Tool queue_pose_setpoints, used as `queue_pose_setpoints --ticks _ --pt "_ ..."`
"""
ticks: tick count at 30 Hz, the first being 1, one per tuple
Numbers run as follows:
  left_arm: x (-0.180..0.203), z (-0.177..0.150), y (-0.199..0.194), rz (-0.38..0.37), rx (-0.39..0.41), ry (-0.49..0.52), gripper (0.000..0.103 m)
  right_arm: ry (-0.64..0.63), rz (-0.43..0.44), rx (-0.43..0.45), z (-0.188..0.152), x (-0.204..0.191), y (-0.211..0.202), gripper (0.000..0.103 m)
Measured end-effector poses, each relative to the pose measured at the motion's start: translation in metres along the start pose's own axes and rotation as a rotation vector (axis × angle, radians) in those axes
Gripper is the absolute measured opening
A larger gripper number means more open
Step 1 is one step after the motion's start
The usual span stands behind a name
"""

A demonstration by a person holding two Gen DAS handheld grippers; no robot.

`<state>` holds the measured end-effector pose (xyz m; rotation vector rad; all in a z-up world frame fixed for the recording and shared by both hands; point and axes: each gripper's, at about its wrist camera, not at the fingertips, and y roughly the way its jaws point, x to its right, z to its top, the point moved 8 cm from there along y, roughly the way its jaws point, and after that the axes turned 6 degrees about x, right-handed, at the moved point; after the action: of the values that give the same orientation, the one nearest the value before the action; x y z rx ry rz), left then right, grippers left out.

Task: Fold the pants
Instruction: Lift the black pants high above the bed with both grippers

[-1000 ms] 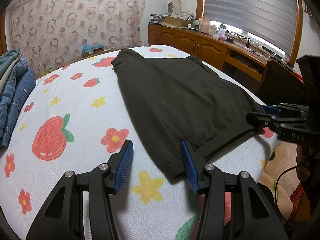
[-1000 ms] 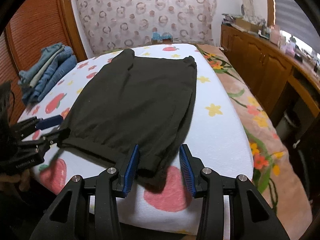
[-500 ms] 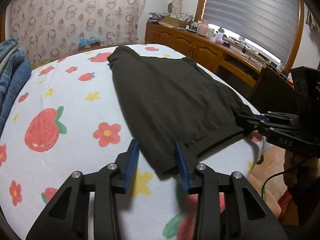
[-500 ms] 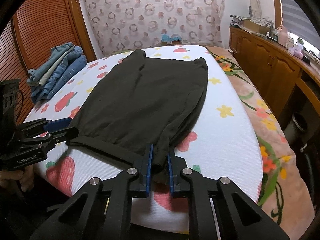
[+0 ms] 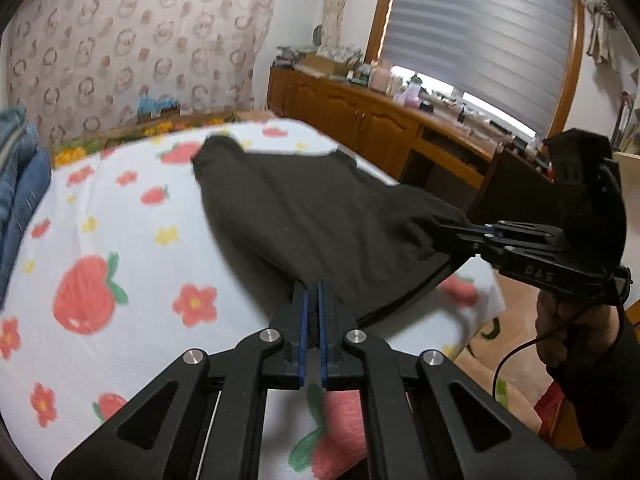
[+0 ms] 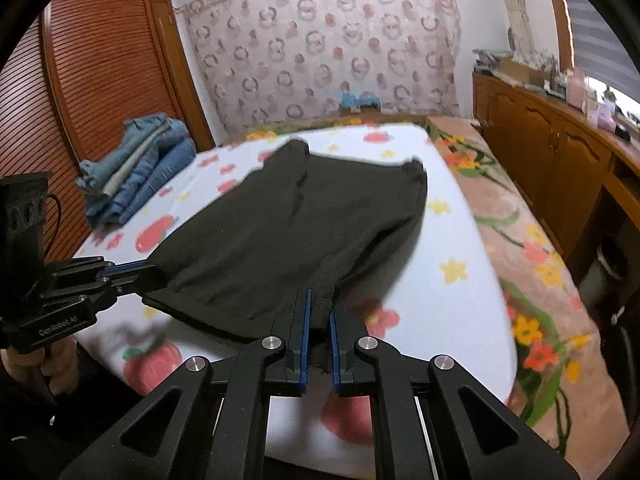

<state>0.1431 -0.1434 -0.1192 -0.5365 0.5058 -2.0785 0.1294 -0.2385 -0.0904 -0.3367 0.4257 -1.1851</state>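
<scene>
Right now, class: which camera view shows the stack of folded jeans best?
The right wrist view: the whole stack of jeans lies at the bed's far left edge, its layers visible. The left wrist view shows only a cropped blue sliver of it at the frame's left edge.

A ring-patterned curtain (image 6: 320, 52) covers the far wall, wooden cabinets (image 5: 360, 120) line the side beneath a blinded window (image 5: 480, 32).
</scene>
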Motion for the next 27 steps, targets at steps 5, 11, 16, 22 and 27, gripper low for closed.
queue_pose_setpoints --ticks 5,11,16,22,27 --pt "0.007 0.038 -0.029 -0.014 0.082 0.027 0.005 -0.054 0.019 0.077 0.029 -0.013 -0.022 0.007" --pt "0.003 0.086 -0.063 -0.008 0.182 0.044 0.005 -0.124 0.031 0.168 0.072 -0.031 -0.048 0.007" --pt "-0.003 0.126 -0.096 0.016 0.264 0.064 0.005 -0.179 0.048 0.241 0.102 -0.053 -0.068 0.007" --pt "-0.01 0.158 -0.124 0.043 0.337 0.076 0.005 -0.221 0.082 0.302 0.124 -0.075 -0.086 0.007" --pt "-0.037 0.171 -0.125 0.111 0.357 0.077 0.005 -0.249 0.107 0.302 0.132 -0.079 -0.067 0.007"
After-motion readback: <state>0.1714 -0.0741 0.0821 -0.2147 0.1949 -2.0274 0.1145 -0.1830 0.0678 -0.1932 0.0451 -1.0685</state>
